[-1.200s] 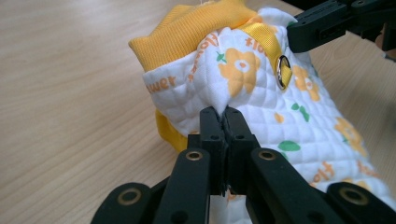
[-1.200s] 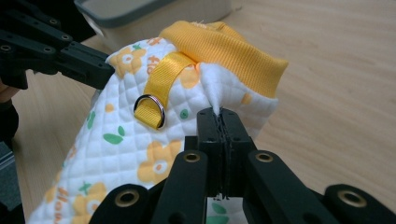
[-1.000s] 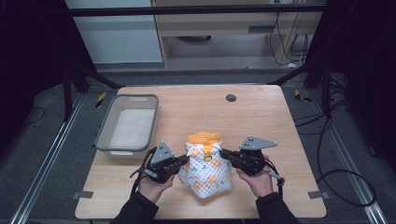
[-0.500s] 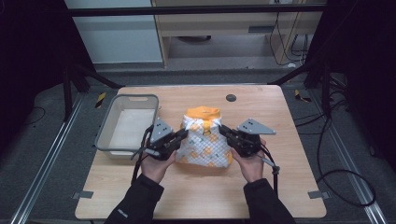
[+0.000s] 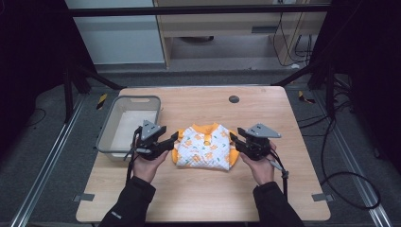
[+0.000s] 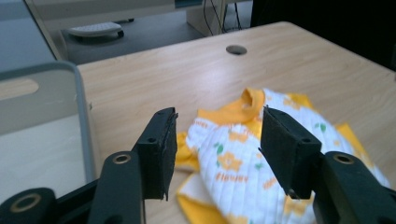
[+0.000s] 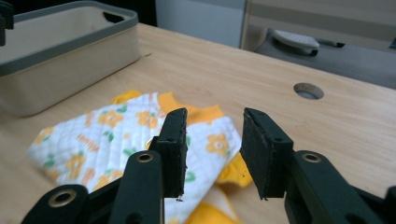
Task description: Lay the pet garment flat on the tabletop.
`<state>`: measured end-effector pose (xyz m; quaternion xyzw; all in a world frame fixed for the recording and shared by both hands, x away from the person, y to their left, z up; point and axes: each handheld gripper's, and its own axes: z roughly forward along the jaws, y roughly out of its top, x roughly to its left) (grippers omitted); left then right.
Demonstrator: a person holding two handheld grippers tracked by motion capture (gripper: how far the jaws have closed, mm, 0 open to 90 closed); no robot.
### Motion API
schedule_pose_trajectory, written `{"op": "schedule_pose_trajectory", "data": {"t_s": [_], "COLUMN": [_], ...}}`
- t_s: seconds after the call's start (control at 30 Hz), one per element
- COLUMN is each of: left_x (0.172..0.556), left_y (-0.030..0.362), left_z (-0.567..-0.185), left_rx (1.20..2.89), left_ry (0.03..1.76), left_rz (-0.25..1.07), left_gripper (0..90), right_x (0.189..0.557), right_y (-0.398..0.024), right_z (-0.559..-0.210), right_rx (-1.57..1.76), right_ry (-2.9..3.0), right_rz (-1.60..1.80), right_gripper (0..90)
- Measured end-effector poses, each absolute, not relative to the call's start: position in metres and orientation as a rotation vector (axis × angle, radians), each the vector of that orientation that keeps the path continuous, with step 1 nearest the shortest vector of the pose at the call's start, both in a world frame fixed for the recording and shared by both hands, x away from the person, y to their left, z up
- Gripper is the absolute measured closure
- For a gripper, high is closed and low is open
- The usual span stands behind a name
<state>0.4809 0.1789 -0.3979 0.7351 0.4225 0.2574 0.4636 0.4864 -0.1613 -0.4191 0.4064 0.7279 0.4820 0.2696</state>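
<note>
Left gripper (image 5: 171, 141): jaws just opened, spread, nothing between; garment (image 5: 204, 147) at its 3 o'clock, edge just beside. Right gripper (image 5: 235, 140): jaws likewise just opened, empty; garment at 9 o'clock. Garment flat at table centre, long axis 9-to-3, both grippers about equally near. Basket (image 5: 109, 129) at 9 o'clock, far left.

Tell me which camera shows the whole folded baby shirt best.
The high view: the shirt lies whole on the table between both grippers. The left gripper view and right gripper view each show it close but partly behind black pads.
</note>
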Motion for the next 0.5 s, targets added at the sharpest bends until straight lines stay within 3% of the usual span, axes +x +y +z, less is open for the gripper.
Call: {"op": "schedule_pose_trajectory", "data": {"t_s": [0.2,0.5], "left_x": [0.461,0.455], "left_y": [0.194,0.192], "left_z": [-0.418,-0.451], "left_rx": [1.895,1.978], "left_ry": [1.021,1.037], "left_rz": [0.602,0.554], "left_gripper": [41.4,40.8], "right_x": [0.463,0.449], "right_y": [-0.173,-0.177], "right_z": [-0.423,-0.449], "right_rx": [1.072,1.077], "right_ry": [2.061,2.164], "right_rz": [1.33,1.298], "right_gripper": [52.8,49.8]}}
